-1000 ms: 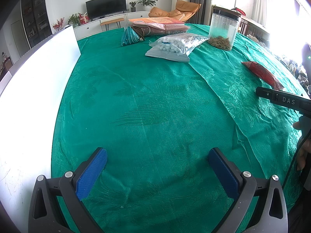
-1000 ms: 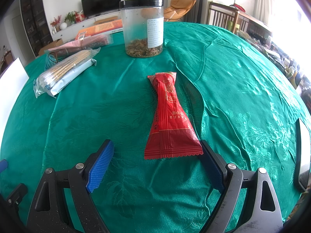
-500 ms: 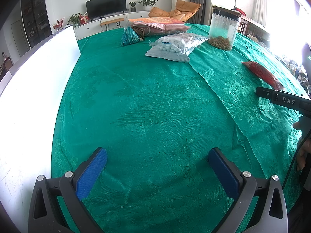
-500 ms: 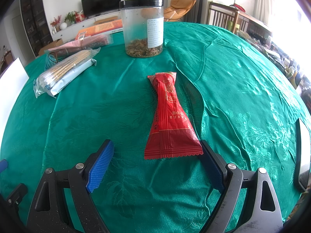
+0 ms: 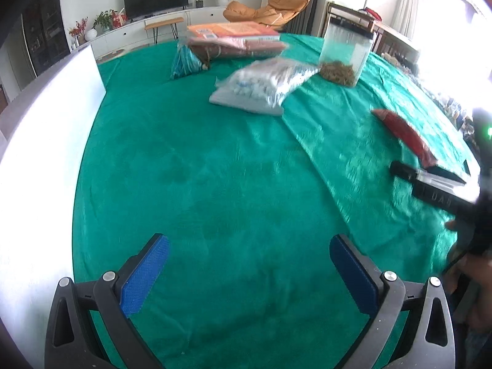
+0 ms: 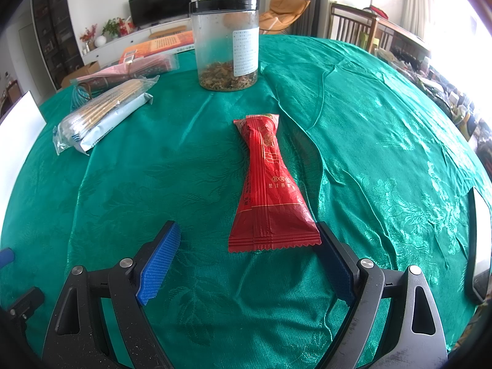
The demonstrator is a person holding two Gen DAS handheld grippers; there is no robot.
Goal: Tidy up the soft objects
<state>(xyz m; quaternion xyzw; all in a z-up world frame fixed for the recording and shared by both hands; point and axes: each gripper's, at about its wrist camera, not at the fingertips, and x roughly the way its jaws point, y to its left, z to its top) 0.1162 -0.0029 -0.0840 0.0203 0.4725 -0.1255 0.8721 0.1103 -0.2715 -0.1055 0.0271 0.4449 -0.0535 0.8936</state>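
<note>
Right now, red packet [image 6: 270,184]: lying flat on the green tabletop [image 6: 384,141], lengthwise away from the right gripper [image 6: 249,258], its crimped near end sitting just inside the spread jaws, closer to the right-hand pad
Handling: looking light, thin and crinkly, a soft foil wrapper likely to be sliding on the cloth and buckling if pinched hard
Where to hold: probably across the fuller lower body, above the crimped seal, with the pads squeezing its two long sides
Right gripper: gaping wide, grasping nothing
Left gripper [image 5: 246,273]: also spread apart, hovering over bare cloth, carrying nothing
Count, red packet: one
Count, clear bag of white pieces [image 5: 264,84]: one, sitting well beyond the packet
Count, plastic jar [image 6: 226,43]: one, standing upright
Count, flat pink and orange packs [image 5: 233,38]: two or three stacked, hard to be telling
</note>
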